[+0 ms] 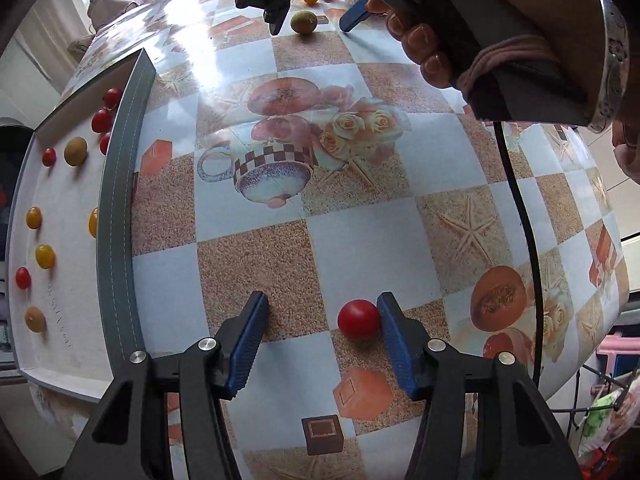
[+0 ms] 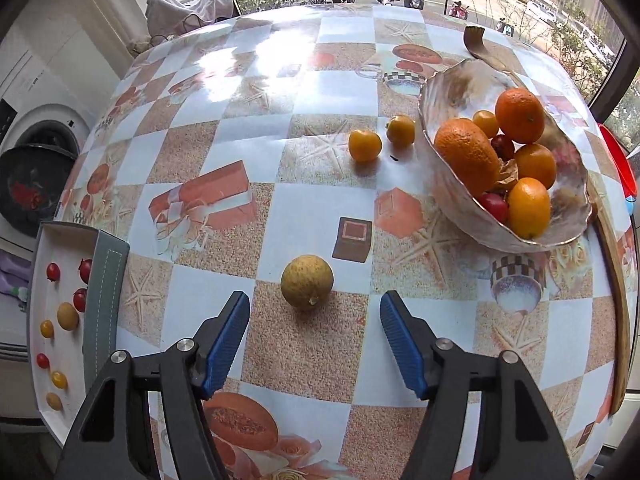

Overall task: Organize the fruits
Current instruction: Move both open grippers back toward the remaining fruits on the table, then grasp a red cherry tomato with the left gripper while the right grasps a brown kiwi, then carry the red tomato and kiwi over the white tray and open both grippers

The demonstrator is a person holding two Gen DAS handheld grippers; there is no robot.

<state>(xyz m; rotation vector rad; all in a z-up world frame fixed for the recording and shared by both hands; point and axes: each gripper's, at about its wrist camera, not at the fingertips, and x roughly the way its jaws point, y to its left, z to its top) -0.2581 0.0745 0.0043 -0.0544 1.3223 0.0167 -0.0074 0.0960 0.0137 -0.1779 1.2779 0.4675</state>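
Note:
My left gripper (image 1: 322,312) is open over the table; a red tomato (image 1: 359,319) lies between the fingers, touching the right finger (image 1: 394,332). A white tray (image 1: 60,216) at the left holds several small red, yellow and olive fruits. My right gripper (image 2: 316,320) is open, with a yellow-green round fruit (image 2: 307,282) on the table just ahead between its fingertips. The right gripper (image 1: 314,16) also shows at the top of the left wrist view, around the same fruit (image 1: 304,22). Two small orange fruits (image 2: 365,145) lie beyond. A silver bowl (image 2: 452,92) holds oranges and red fruits.
The patterned tablecloth (image 2: 304,208) covers the table. The tray (image 2: 64,236) with a grey rim sits at the table's left edge. A wooden board (image 2: 618,280) lies under the bowl at the right edge. A black cable (image 1: 524,216) hangs from the right gripper.

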